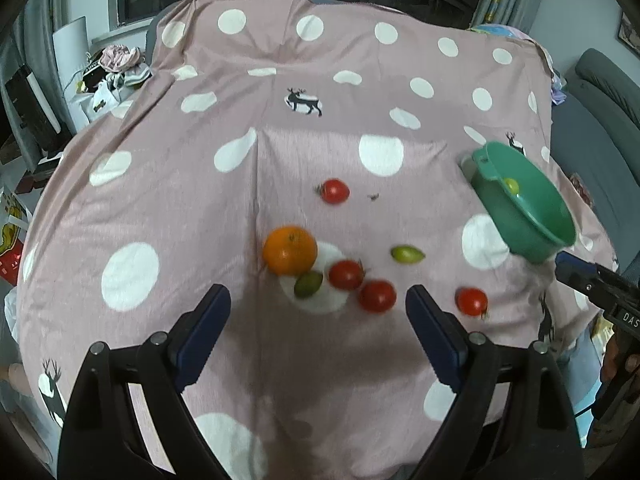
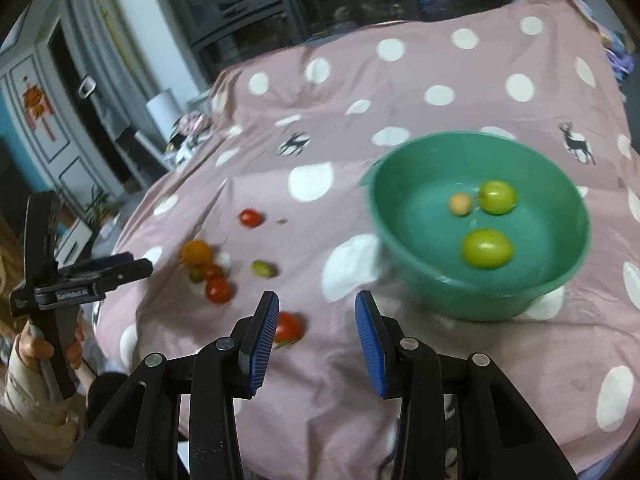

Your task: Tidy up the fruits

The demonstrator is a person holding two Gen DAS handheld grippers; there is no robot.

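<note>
On the pink dotted cloth [image 1: 200, 208] lie an orange [image 1: 290, 250], several red tomatoes, the nearest [image 1: 377, 296], and two small green fruits [image 1: 308, 284] [image 1: 407, 255]. A green bowl [image 1: 524, 216] stands at the right; in the right wrist view the bowl [image 2: 476, 292] holds two green fruits [image 2: 487, 248] [image 2: 497, 197] and a small pale one [image 2: 460, 204]. My left gripper [image 1: 318, 294] is open and empty, just short of the fruit cluster. My right gripper [image 2: 317, 300] is open and empty, with a red tomato [image 2: 289, 327] just left of it and the bowl to its right.
The cloth drops off at the table edges. Clutter and a white box [image 1: 108, 76] sit beyond the far left edge, a grey sofa [image 1: 600, 128] at the right. My left gripper also shows in the right wrist view [image 2: 136, 266], held by a hand.
</note>
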